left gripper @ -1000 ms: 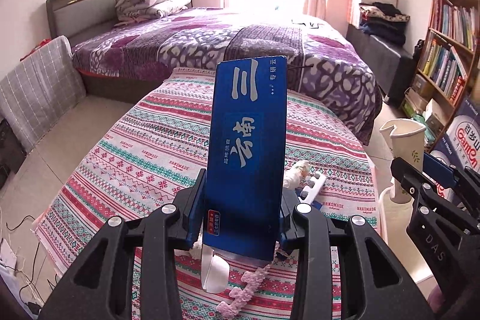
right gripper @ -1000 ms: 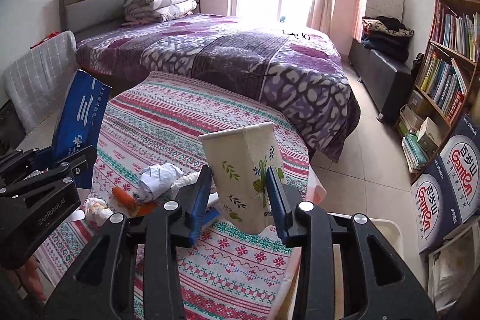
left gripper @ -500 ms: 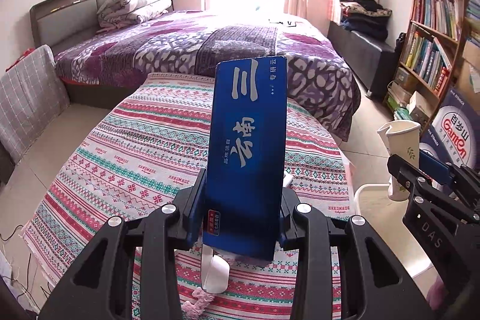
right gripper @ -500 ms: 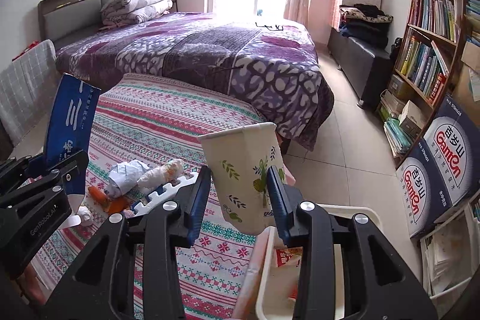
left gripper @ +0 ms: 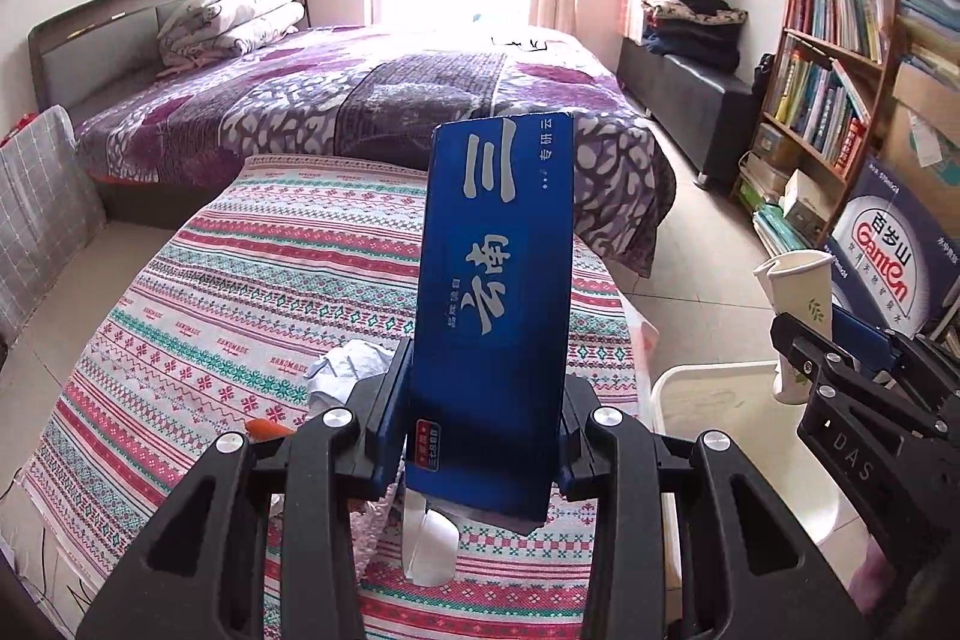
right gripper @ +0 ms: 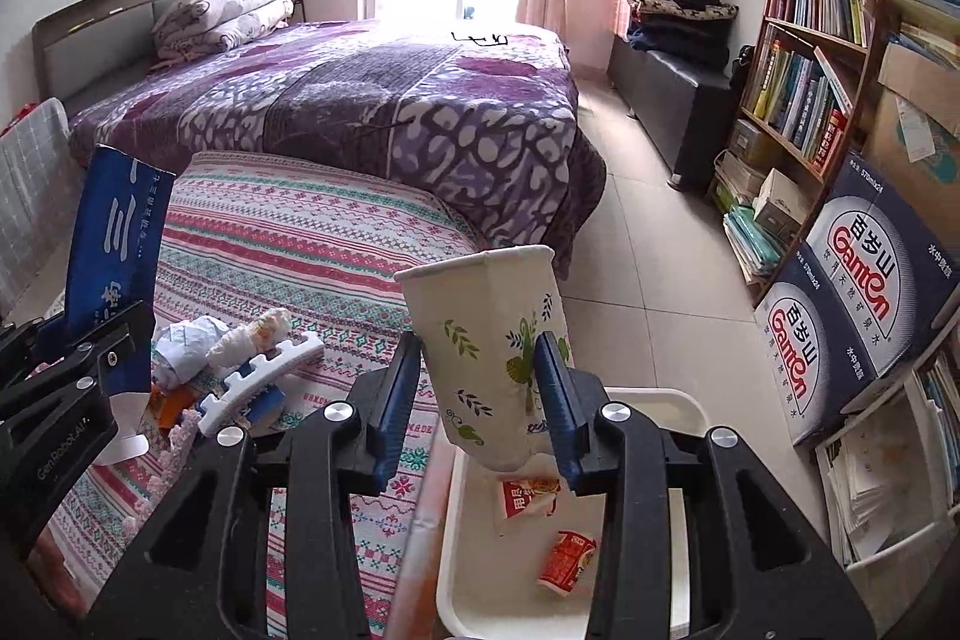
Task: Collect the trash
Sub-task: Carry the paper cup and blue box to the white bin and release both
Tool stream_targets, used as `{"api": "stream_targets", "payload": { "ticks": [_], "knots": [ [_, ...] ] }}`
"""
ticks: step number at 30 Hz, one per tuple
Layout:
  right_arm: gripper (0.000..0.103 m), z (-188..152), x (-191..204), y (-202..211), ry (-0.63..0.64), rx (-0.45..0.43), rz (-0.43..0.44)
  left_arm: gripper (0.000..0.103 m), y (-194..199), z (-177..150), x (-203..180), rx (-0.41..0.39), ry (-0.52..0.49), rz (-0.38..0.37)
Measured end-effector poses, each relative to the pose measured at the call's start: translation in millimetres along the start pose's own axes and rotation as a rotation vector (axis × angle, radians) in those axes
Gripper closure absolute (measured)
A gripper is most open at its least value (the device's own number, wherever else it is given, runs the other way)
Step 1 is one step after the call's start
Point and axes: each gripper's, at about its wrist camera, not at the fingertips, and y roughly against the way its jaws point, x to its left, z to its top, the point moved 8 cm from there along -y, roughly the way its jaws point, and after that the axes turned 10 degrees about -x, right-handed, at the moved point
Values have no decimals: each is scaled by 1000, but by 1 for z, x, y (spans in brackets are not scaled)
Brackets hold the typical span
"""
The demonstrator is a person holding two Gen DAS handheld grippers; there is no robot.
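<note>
1. We are holding a long blue box in our left gripper. The two blue pads are squeezing its lower part, one on each side, and the box is sticking up and leaning a little.
2. A white flap is hanging from the bottom of the blue box, over the striped cloth.
3. We are holding a crushed paper cup with green leaves on it in our right gripper. The pads are pressing its sides in, and its open top is pointing up.
4. The cup is hanging just over the near edge of a white bin that is sitting beside the striped cloth.
5. Inside the bin, two red and white wrappers are lying on the bottom.
6. More trash is lying on the striped cloth: a crumpled white paper, a white toothed plastic piece, something small and orange and some pink fluffy bits.
7. The trash is sitting close together near our left gripper.
8. Behind the cloth, a bed with a purple cover is filling the room, and a bookshelf is standing on the right.
</note>
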Motion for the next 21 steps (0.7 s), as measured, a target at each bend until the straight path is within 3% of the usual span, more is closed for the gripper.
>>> {"api": "stream_targets", "payload": {
  "ticks": [21],
  "knots": [
    [60,-24,-98,-2,-110,74,-175,66,-13,-16,-89,34,-65,-127]
  ]
}}
